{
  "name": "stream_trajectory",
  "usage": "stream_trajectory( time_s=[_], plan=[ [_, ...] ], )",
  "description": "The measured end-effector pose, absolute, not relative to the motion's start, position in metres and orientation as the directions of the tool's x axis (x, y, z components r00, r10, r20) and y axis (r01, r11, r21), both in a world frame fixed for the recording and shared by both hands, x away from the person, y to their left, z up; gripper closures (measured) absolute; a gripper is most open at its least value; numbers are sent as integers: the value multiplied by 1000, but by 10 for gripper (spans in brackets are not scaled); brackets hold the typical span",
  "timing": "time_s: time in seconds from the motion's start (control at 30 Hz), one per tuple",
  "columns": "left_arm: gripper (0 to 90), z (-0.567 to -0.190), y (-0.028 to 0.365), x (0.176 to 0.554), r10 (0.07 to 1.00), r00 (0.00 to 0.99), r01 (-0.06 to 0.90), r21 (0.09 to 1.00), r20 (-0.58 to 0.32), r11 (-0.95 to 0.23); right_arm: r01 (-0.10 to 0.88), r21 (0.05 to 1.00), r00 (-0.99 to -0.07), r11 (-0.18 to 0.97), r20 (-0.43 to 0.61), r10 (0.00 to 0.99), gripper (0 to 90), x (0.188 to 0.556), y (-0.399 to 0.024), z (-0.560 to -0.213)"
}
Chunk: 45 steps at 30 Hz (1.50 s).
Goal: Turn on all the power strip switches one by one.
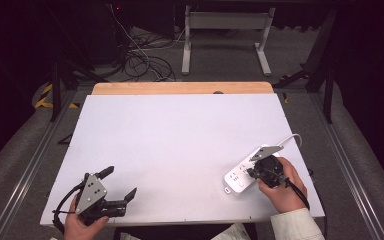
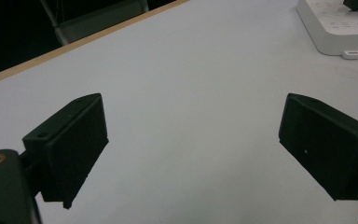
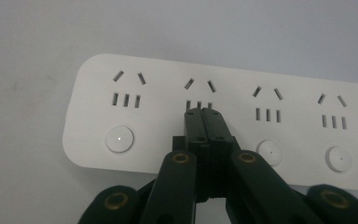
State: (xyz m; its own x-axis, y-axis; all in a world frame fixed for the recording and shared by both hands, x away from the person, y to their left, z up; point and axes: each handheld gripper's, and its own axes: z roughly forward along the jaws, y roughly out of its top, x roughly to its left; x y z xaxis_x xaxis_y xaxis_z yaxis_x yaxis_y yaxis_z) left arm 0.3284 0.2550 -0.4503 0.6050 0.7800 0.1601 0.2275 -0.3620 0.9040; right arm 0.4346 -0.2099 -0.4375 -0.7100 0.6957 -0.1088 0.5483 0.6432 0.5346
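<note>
The right gripper, fingers clenched together on nothing, points down onto the power strip, whose long axis runs crosswise beneath it. The left gripper sits released, well apart on the counter.

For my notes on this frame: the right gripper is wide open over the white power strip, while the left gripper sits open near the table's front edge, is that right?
Not quite: the right gripper is shut, not wide open; the right gripper view shows its jaws pressed together over the white power strip. The rest holds: the left gripper sits open near the table's front edge.
</note>
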Motion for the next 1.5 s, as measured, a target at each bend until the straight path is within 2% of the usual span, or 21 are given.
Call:
stream_trajectory(
  time_s=[0.5,0.87,1.03,1.37,1.5],
  plan=[
    [83,-450,255,327,779,607,226,905,157,-359,544,527,-708,653,-128,694,900,433,-206,-440],
    [83,-450,255,327,778,609,225,906,157,-360,566,542,-693,622,-97,715,900,433,-208,-442],
    [84,-450,255,327,779,608,227,906,154,-356,565,524,-675,637,-150,722,900,432,-210,-441],
    [84,-450,254,328,778,608,230,903,157,-363,552,509,-681,661,-183,709,900,430,-202,-443],
    [84,-450,255,327,780,606,228,905,157,-359,558,517,-680,649,-163,715,900,430,-204,-444]
  ],
)
